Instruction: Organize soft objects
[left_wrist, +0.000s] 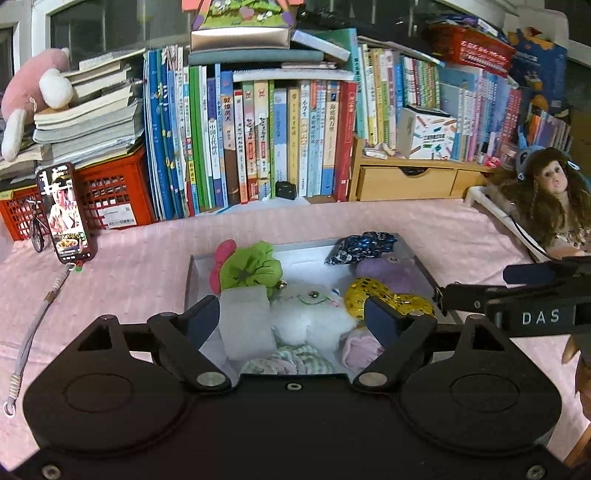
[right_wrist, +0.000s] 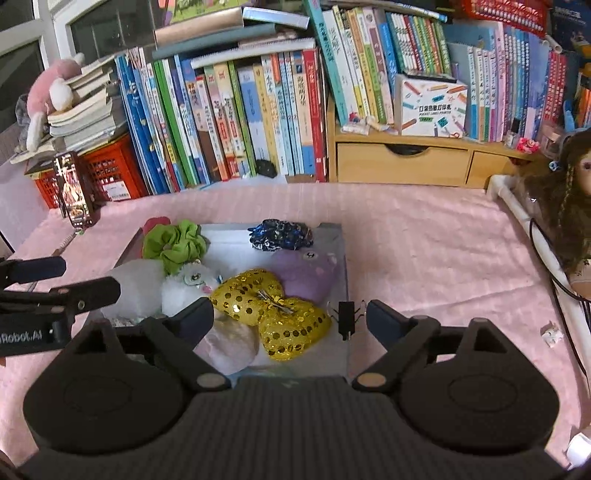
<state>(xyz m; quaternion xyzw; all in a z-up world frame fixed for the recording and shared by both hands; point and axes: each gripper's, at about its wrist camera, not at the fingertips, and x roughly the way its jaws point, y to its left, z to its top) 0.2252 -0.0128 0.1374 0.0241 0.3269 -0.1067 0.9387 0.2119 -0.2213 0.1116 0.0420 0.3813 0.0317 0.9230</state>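
Now, both grippers hang over the silver tray (right_wrist: 341, 236) with jaws spread wide and nothing between them: the left gripper (left_wrist: 293, 314) and the right gripper (right_wrist: 290, 314) are both released. The left one's black body hides the tray's near edge; the right one's covers the near corner, so whatever sits lowest in the tray can't be made out.

Counting the soft things in the tray: one gold sequin bow (right_wrist: 271, 308), one white plush toy (left_wrist: 310, 314), one purple plush (right_wrist: 306, 273), one green scrunchie (right_wrist: 173, 243), one dark blue sequin piece (right_wrist: 280, 232), one pale pink pouch (right_wrist: 227, 345) half under the right gripper's finger, one white foam block (left_wrist: 245, 321), and a striped cloth (left_wrist: 291, 360) mostly cut off. A red-pink item (left_wrist: 221, 262) peeks from behind the scrunchie; what it is I can't tell.

The tray rests on the pink-covered counter (right_wrist: 424, 240). Further out: one phone (left_wrist: 66, 212) propped upright, one doll (left_wrist: 546, 192) at the right edge, partly cropped, and a wall of books (left_wrist: 258, 140).
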